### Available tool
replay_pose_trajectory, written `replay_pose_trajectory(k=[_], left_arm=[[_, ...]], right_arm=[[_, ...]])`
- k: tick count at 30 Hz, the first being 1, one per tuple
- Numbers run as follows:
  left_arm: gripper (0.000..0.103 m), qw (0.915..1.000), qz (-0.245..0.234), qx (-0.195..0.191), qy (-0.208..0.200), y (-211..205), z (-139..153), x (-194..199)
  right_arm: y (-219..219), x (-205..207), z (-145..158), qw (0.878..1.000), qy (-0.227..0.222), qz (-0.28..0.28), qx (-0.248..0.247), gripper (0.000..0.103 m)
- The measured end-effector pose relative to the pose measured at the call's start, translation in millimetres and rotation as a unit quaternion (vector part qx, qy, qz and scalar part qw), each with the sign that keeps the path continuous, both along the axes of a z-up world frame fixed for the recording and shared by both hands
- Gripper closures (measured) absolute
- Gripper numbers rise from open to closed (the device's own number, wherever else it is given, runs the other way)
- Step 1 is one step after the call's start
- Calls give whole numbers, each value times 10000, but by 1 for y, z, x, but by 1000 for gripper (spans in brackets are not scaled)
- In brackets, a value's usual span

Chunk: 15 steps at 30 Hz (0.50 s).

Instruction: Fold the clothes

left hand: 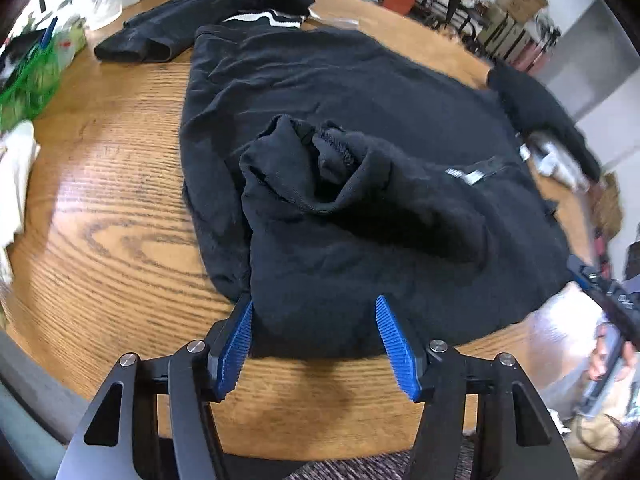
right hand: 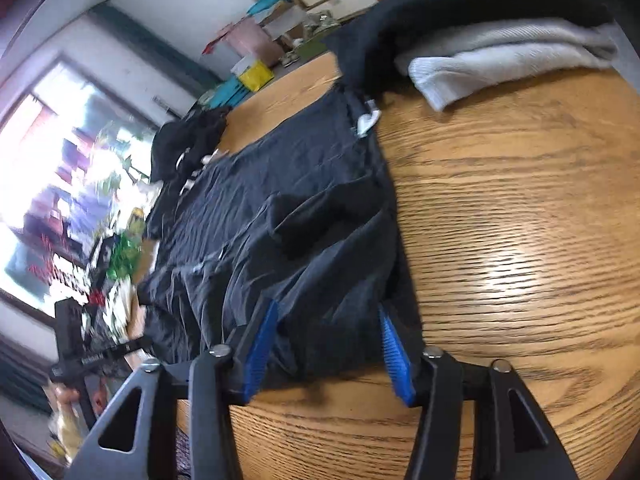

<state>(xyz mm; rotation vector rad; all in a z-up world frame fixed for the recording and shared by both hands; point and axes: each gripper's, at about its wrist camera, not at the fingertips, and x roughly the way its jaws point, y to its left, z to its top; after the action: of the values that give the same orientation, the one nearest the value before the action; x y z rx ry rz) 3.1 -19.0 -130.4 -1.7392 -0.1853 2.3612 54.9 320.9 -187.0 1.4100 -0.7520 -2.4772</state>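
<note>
Now we see a black garment [left hand: 360, 128] spread across a round wooden table [left hand: 112, 208], with a loose part of it folded back and bunched into a rumpled heap [left hand: 320, 168] near the middle. A small white label [left hand: 468, 174] shows on the cloth just beside that heap.

We hold the left gripper [left hand: 316, 320] tilted down over the near hem of the garment. Its 2 blue ribbed pads [left hand: 236, 348] stand apart, about halfway open, with the hem lying between them; the left pad sits close against the cloth edge, the other stands clear of it, so nothing is clamped.

From the right wrist view, the right gripper [right hand: 328, 336] hangs over the garment [right hand: 280, 184] at its other near edge, close to where cloth meets bare wood [right hand: 520, 240]. Its blue pads [right hand: 260, 356] are likewise parted with fabric between them, not pinched.

Farther off on the table we see another black piece with white stripes [left hand: 256, 16], and in the right view a folded white-grey knit [right hand: 500, 56] with a dark cloth on it. The background is blurred.
</note>
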Motion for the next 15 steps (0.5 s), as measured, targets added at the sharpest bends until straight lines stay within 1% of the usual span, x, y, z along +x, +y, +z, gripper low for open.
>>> replay_pose_trajectory(k=[1,2,3,5,6,9,10,12,13,15], left_arm=[[45,10000,74,64,-3,-4,1,1],[49,9998,148,127,-6,-8,1,2],[61,9996,222,191,-9,-11,2,3],[74,9988,370,319,-15,-19,3,5],[79,9981,433,437,-24,-24,3,7],[84,9968,487,621,-94,-35,6,19],[85,9971,449,602,-109,-37,8,25],[85,9981,338,482,-166,-35,10,35],[85,9982,324,446,-227,-34,8,33],[75,9978,363,491,-267,-38,8,32]], right_arm=[[-3,0,-1,9999,0,64,81,53],[-6,0,-2,9998,-1,95,162,55],[-7,-1,-3,9997,-3,102,242,61],[-7,-2,-6,9998,5,66,196,66],[-6,-2,-6,9999,19,35,149,71],[2,-2,-1,9999,109,-112,-19,83],[5,-3,1,9997,136,-182,-70,86],[12,-1,7,9993,146,-310,-119,88],[13,1,8,9993,129,-329,-92,91],[18,4,0,9991,-34,-408,124,92]])
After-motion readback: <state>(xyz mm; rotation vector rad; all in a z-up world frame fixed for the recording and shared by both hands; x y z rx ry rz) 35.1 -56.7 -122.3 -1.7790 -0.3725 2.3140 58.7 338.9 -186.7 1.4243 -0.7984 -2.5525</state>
